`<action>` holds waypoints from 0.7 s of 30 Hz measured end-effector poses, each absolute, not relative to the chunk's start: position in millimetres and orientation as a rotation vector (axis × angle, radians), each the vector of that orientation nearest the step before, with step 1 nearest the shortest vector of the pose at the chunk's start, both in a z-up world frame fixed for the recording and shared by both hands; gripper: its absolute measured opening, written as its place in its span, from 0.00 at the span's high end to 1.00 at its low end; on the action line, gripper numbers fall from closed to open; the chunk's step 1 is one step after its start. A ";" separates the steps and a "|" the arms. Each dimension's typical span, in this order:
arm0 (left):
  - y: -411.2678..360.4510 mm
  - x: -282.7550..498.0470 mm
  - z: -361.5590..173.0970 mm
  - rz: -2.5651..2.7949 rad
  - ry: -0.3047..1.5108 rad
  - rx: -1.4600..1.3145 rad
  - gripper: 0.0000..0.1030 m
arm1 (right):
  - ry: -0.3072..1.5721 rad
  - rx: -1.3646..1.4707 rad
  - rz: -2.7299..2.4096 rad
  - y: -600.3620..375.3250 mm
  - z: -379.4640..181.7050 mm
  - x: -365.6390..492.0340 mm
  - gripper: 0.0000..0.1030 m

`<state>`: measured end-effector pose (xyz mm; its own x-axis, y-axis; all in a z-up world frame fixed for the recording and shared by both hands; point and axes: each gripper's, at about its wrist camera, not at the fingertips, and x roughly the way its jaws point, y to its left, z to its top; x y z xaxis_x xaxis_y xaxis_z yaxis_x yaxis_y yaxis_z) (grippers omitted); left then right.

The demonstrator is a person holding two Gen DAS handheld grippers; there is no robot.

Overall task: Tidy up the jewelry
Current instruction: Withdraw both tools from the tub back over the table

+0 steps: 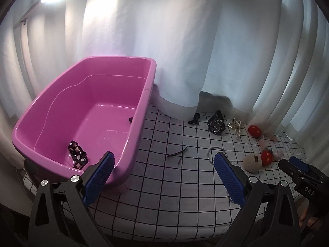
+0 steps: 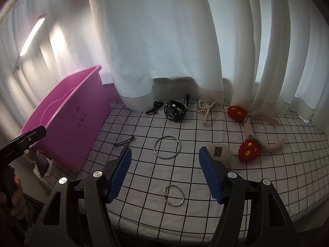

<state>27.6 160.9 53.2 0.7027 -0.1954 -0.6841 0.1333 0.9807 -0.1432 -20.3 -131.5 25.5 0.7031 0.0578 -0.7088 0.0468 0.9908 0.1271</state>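
Two pairs of tongs are hovering low over the white black-gridded worktop (image 2: 205,195), both gaping wide with nothing between their blue pads. The left tongs (image 1: 164,162) are pointing toward the curtain, their left pad overlapping the near rim of the glossy pink plastic tub (image 1: 131,144), where a black floral hair bow (image 1: 77,154) is lying. The right tongs (image 2: 165,156) are framing a large silver metal ring (image 2: 167,147) lying flat ahead; a smaller silver ring (image 2: 174,195) is resting nearer. A black wristwatch (image 2: 174,111) is sitting by the curtain, strap running leftward-to-right.
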 end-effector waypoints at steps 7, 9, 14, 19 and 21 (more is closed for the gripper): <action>85.9 7.6 28.3 -0.288 0.824 -0.032 0.06 | 0.803 0.159 -0.127 -205.0 11.2 -52.7 0.37; 71.5 3.2 22.1 -0.284 0.835 -0.036 0.06 | 0.802 0.149 -0.135 -222.1 8.5 -55.1 0.37; 39.3 -1.5 2.6 -0.208 0.871 -0.059 0.06 | 0.824 0.102 -0.082 -262.9 -3.7 -42.4 0.36; 16.2 -10.1 -18.9 -0.053 0.920 -0.127 0.06 | 0.885 0.035 0.052 -297.2 -21.2 -13.8 0.36; 8.3 -15.4 -27.9 -0.004 0.938 -0.166 0.06 | 0.893 -0.024 0.111 -305.8 -27.3 -5.5 0.36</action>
